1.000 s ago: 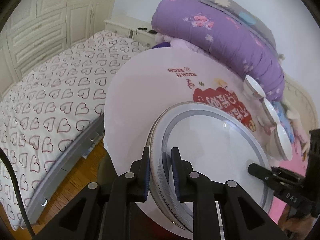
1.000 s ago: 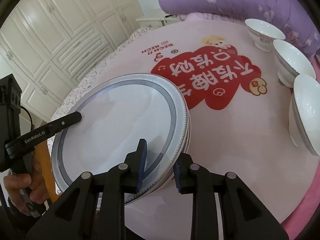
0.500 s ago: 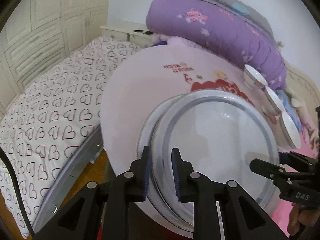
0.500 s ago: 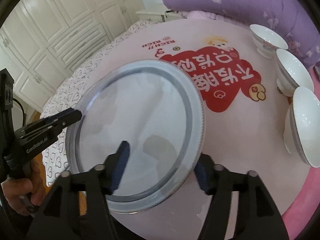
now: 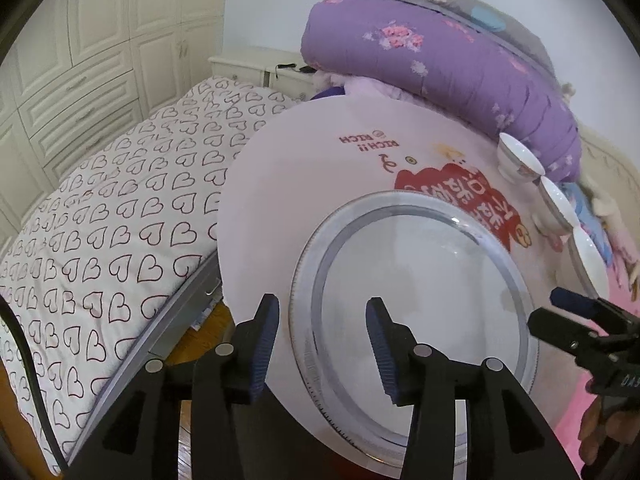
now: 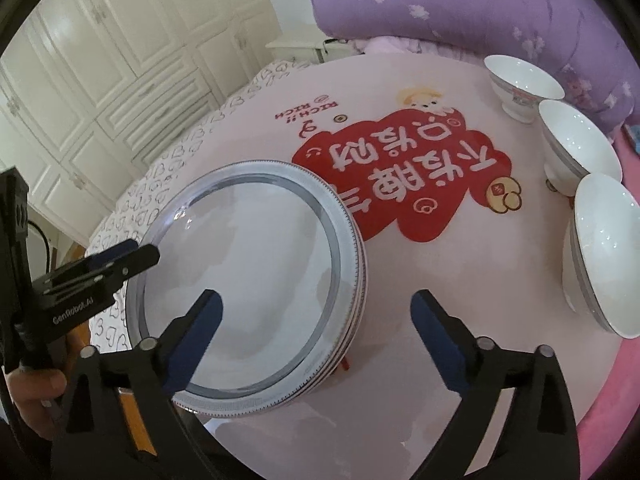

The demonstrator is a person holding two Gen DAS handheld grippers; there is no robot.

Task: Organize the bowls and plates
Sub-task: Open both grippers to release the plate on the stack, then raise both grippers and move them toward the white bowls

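- Left wrist view: bedroom; heart-print bedding on the left, purple quilt at the far side. A round pink table carries a stack of plates at its near edge. Left gripper has its jaws opening, straddling the stack's near left rim, pads clear of it. Three bowls line the table's right edge.
- Right wrist view: white cabinets far left. Right gripper has its jaws opening, spread wide; they hold nothing, the left pad over the top plate, the right pad over bare table. Plate stack near left; bowls far right, well apart from it.
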